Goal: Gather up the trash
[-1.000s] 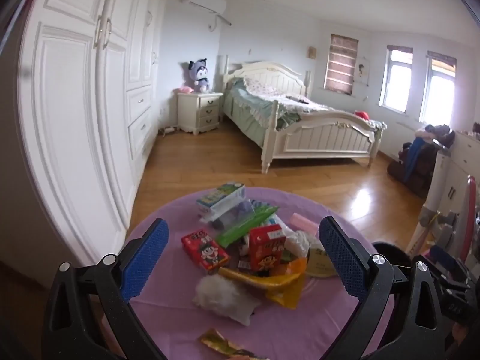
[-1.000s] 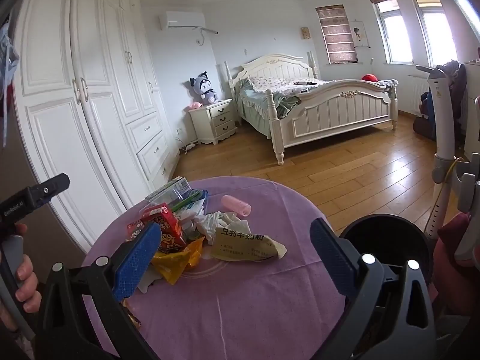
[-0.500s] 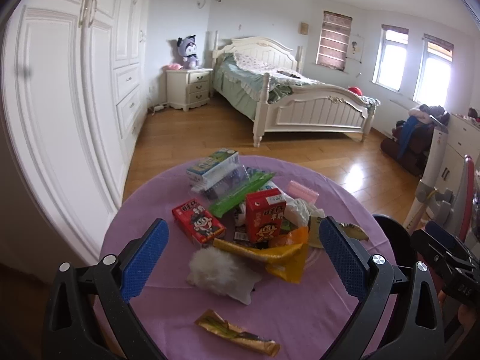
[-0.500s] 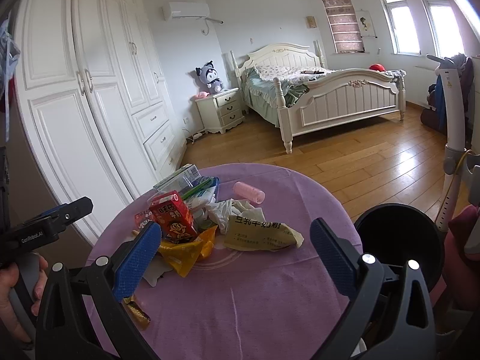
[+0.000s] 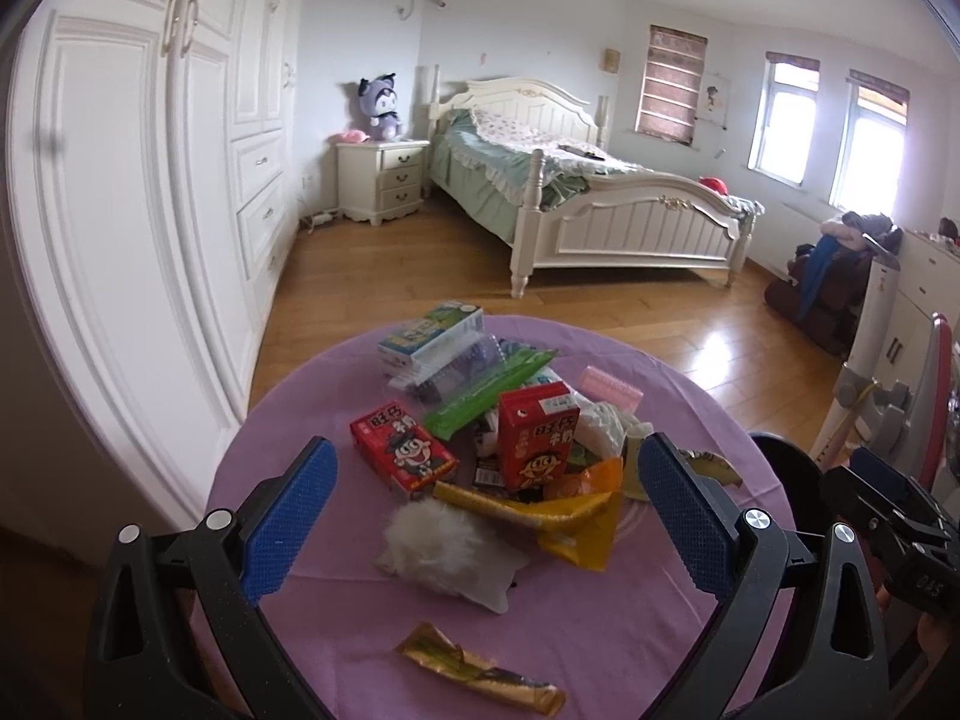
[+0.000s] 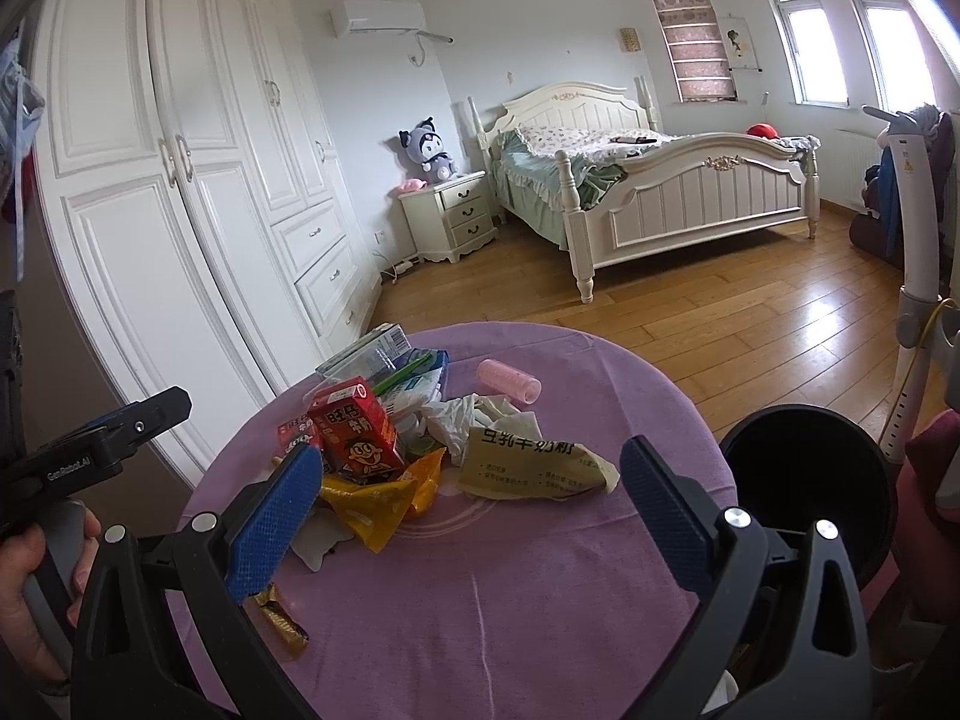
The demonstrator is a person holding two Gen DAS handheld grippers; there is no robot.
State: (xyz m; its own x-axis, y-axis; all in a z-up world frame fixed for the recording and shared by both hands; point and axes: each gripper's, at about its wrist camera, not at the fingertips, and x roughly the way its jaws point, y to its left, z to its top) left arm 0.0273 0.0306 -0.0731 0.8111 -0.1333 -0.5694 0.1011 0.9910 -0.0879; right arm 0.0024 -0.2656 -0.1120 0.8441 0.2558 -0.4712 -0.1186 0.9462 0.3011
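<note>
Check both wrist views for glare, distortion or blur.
Left wrist: windows blown out, glare patch on the floor, wardrobe bowed by fisheye. Right wrist: windows overexposed, wardrobe likewise curved; trash pile sharp in both.

Trash pile [image 5: 510,438] at centre of desk [image 5: 600,630]; wrapper [image 5: 480,669] lies apart at near edge. Bin [image 6: 804,480] stands beside desk's right side. Bed [image 5: 600,204] behind; wardrobe [image 5: 150,180] left.

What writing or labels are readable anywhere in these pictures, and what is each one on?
"旺仔牛奶": upright red carton.
"旺仔": flat red carton.
"GenRobot.AI": left gripper's body, in the right wrist view.
"045", unsure: right gripper's body, in the left wrist view.
Beige packet: large characters, unclear.
Blue-green box: too blurred.
</note>
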